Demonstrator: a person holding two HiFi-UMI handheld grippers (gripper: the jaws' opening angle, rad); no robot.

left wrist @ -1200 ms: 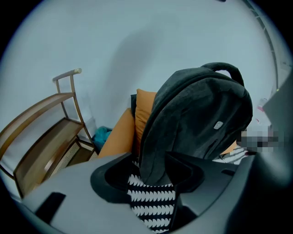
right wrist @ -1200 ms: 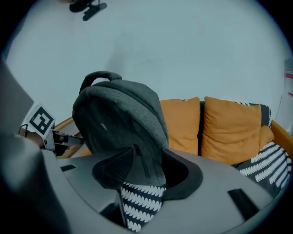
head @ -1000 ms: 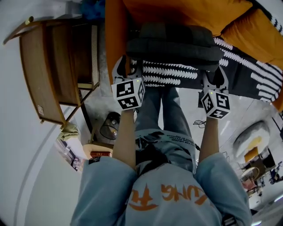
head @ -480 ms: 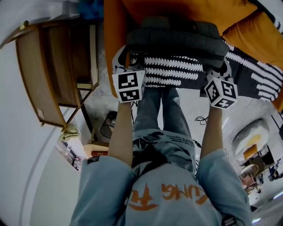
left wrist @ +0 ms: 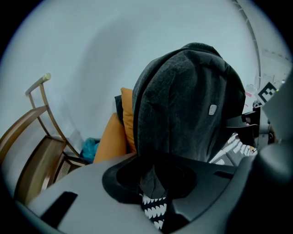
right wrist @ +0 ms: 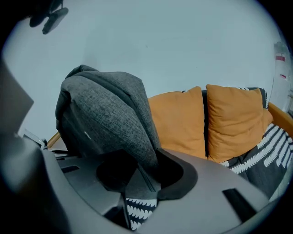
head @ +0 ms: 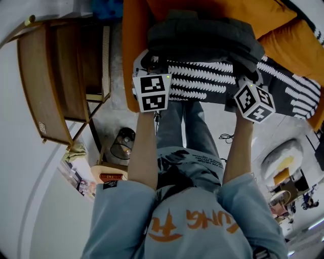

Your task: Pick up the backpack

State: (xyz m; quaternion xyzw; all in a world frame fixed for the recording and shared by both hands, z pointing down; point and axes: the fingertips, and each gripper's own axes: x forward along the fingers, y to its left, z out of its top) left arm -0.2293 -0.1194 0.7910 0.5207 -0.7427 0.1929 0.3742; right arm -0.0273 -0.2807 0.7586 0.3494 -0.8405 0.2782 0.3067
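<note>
A dark grey backpack (head: 202,38) stands on a sofa, on a black blanket with white marks (head: 202,81). My left gripper (head: 148,63) is at its lower left corner and my right gripper (head: 248,78) at its lower right corner. In the left gripper view the backpack (left wrist: 192,109) rises right ahead, and a fold of its fabric is pinched in the left gripper (left wrist: 153,183). The right gripper view shows the backpack (right wrist: 105,109) at the left, with a flap of it caught in the right gripper (right wrist: 137,183). Both pairs of jaws are closing on the fabric.
Orange cushions (head: 228,10) lean behind the backpack, and they also show in the right gripper view as orange cushions (right wrist: 215,123). A wooden chair (head: 61,81) stands left of the sofa. A small round appliance (head: 124,144) sits on the floor by the person's legs.
Both grippers moved up the picture to the backpack's lower corners. Their jaws narrowed from wide apart onto its fabric.
</note>
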